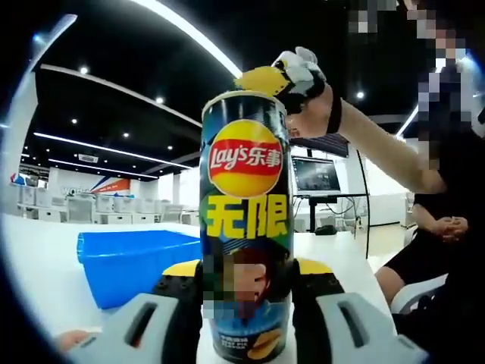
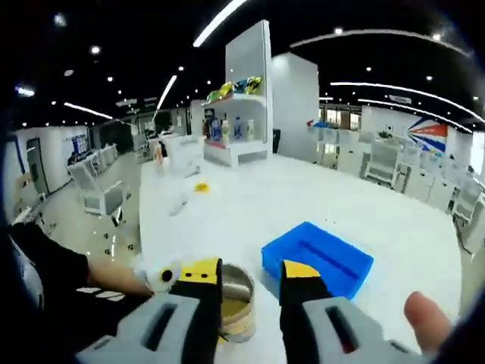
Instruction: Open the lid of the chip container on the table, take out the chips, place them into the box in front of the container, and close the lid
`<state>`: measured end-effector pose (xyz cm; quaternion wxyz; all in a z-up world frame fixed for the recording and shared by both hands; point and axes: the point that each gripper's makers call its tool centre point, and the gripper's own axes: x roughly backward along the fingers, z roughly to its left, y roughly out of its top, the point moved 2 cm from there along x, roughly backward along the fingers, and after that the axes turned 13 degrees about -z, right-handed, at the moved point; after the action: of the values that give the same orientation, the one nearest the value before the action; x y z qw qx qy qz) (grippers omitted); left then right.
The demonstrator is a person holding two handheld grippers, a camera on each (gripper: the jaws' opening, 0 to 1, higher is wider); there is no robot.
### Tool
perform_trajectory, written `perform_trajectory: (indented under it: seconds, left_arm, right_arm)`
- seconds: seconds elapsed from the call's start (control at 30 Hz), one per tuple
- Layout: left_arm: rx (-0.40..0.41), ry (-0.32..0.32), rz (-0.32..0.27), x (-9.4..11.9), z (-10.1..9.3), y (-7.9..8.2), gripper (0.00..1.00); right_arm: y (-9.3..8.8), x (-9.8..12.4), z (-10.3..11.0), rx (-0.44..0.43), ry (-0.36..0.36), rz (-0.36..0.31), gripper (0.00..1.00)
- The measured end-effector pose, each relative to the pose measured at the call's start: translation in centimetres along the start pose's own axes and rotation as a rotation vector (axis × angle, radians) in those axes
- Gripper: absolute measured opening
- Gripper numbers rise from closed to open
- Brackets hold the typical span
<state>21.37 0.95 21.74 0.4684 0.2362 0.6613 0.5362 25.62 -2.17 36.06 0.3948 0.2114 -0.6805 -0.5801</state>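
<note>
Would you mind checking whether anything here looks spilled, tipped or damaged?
Nothing stands out. The tall dark Lay's chip can stands upright, clamped by the left gripper, its top already open beneath the right gripper. The blue plastic box sits level beside it.

Open office hall: dark ceiling (image 2: 151, 30) with strip lights (image 1: 193, 34), white shelf unit (image 2: 239, 121), white table (image 2: 250, 205), monitor (image 1: 316, 174) on desk, white chairs (image 2: 95, 189).

My left gripper (image 1: 246, 318) has the chip container (image 1: 246, 227) upright between its jaws on the table (image 1: 45, 265). The box (image 1: 132, 262) sits just beside it, and my right gripper (image 2: 250, 292) hangs above its open top.
</note>
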Motion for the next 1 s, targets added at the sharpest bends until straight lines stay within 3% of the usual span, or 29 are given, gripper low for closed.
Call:
perform_trajectory:
  seconds: [0.03, 0.1, 0.17, 0.23, 0.33, 0.37, 0.4, 0.5, 0.53, 0.63, 0.8, 0.83, 0.9, 1.0]
  left_arm:
    - [0.000, 0.000, 0.000, 0.0, 0.0, 0.0, 0.46]
    - [-0.001, 0.000, 0.001, 0.0, 0.0, 0.0, 0.46]
    - [-0.002, 0.000, 0.001, 0.0, 0.0, 0.0, 0.46]
    - [-0.003, 0.000, 0.002, 0.1, 0.0, 0.0, 0.46]
    - [-0.005, 0.000, 0.003, 0.1, 0.0, 0.0, 0.46]
    - [-0.005, 0.001, 0.003, 0.1, 0.0, 0.0, 0.46]
    - [-0.006, 0.002, 0.004, 0.1, 0.0, 0.0, 0.46]
    - [-0.015, 0.000, 0.000, 0.2, 0.0, 0.1, 0.46]
    - [-0.020, 0.003, 0.003, 0.2, 0.0, 0.0, 0.46]
    - [-0.033, -0.003, -0.001, 0.1, -0.1, 0.0, 0.46]
    - [-0.040, 0.012, 0.008, 0.2, -0.3, 0.3, 0.47]
    - [-0.069, 0.038, -0.090, 0.0, -0.2, 2.0, 0.47]
    - [-0.173, 0.103, -0.202, 0.4, -0.2, 4.5, 0.54]
    - [-0.241, 0.225, -0.219, 0.9, -0.3, 5.5, 0.60]
  right_arm:
    - [-0.8, -0.2, -0.1, -0.007, 0.014, 0.061, 0.24]
    - [-1.7, -0.2, 1.0, -0.027, 0.063, 0.123, 0.24]
    - [-1.6, -0.2, 1.7, -0.071, 0.082, 0.129, 0.22]
    - [-2.4, 0.1, 2.5, -0.088, 0.106, 0.200, 0.21]
    - [-3.5, 0.2, 2.5, -0.061, 0.087, 0.271, 0.15]
    - [-3.4, 0.2, 2.8, -0.078, 0.103, 0.261, 0.13]
    - [-3.4, 0.2, 2.8, -0.130, 0.092, 0.263, 0.13]
    - [-3.6, 0.4, 1.6, -0.173, 0.037, 0.268, 0.03]
    - [-3.4, 0.3, 1.8, -0.212, 0.056, 0.253, 0.02]
    - [-3.7, 0.6, 1.4, -0.303, 0.008, 0.288, 0.00]
    - [-3.5, 0.2, 1.8, -0.251, -0.029, 0.294, 0.00]
    - [-3.5, 0.1, 1.7, -0.268, -0.059, 0.298, 0.00]
    - [-3.5, 0.0, 1.5, -0.257, -0.105, 0.306, 0.00]
    - [-3.4, -0.2, 1.6, -0.240, -0.150, 0.307, 0.00]
